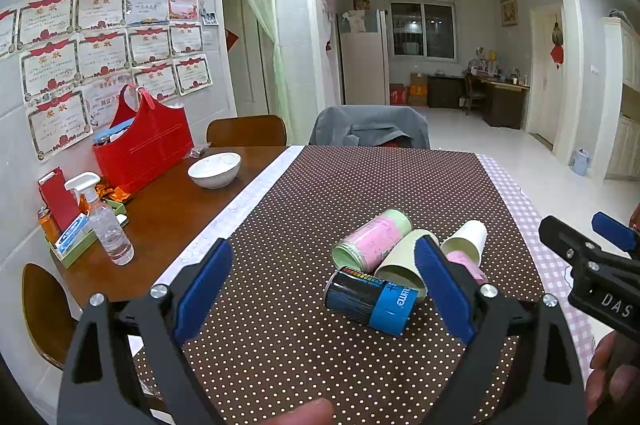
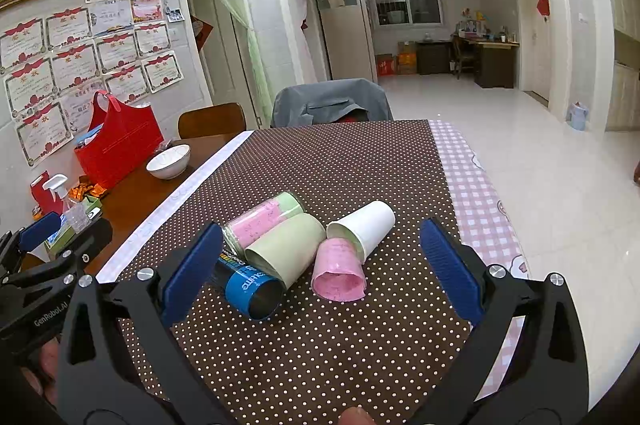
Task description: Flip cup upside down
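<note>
Five cups lying on their sides in a tight cluster on the brown polka-dot cloth (image 2: 320, 165), toward the right side of the tabletop and near its front edge. Dark blue cup (image 2: 250, 291) at the cluster's near left, open mouth toward the right wrist camera. Touching it from behind, a pale green cup (image 2: 286, 249); behind that, a pink-and-green cup (image 2: 262, 223) lying crosswise. To the right, a pink cup (image 2: 340, 271), mouth toward the camera, with a white cup (image 2: 362, 227) leaning against its far side.

Right gripper (image 2: 320, 271) held just short of the cluster, blue pads (image 2: 450, 269) spread wide apart, gripping nothing; dark blue cup just behind the left pad. Left gripper (image 1: 322, 291) likewise released and empty, pads wide, with the pale green cup partly hidden behind its right pad, so contact there perhaps, though hard to tell.

Beyond the cloth's left edge, on bare wood: white bowl (image 1: 215, 169), red bag (image 1: 146, 141) toward the far left corner, spray bottle (image 1: 106, 225) near the left edge. Pink checked cloth (image 2: 480, 193) along the right edge. Chair draped in grey fabric (image 1: 370, 129) at the far edge.
</note>
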A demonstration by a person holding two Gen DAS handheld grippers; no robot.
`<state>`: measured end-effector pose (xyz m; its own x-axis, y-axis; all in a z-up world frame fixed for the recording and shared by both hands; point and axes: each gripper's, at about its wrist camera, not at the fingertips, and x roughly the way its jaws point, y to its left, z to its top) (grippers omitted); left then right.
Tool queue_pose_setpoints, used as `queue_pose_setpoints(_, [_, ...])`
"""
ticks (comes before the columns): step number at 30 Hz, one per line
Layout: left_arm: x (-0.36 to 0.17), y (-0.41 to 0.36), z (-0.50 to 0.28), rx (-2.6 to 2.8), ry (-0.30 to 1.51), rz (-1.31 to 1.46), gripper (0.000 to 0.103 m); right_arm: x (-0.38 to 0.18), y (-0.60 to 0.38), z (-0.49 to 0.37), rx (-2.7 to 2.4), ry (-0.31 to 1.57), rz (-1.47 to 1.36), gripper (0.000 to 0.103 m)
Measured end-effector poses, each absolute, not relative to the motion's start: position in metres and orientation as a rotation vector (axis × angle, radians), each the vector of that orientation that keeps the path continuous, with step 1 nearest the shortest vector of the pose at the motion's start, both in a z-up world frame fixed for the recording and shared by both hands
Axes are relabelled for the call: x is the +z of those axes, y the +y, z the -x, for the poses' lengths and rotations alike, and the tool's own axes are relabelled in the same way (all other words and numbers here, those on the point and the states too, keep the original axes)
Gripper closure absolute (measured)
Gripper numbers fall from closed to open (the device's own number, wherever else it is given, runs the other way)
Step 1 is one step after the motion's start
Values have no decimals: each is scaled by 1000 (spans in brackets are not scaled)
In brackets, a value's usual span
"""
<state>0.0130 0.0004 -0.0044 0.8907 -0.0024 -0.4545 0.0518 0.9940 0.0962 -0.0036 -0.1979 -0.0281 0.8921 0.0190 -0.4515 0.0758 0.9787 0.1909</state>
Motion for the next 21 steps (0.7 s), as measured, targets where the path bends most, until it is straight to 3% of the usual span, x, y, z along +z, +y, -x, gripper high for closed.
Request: queue_pose_setpoints(21, [-18, -39, -50, -83, 535, -183, 12, -55, -237, -25, -41, 568, -277, 6])
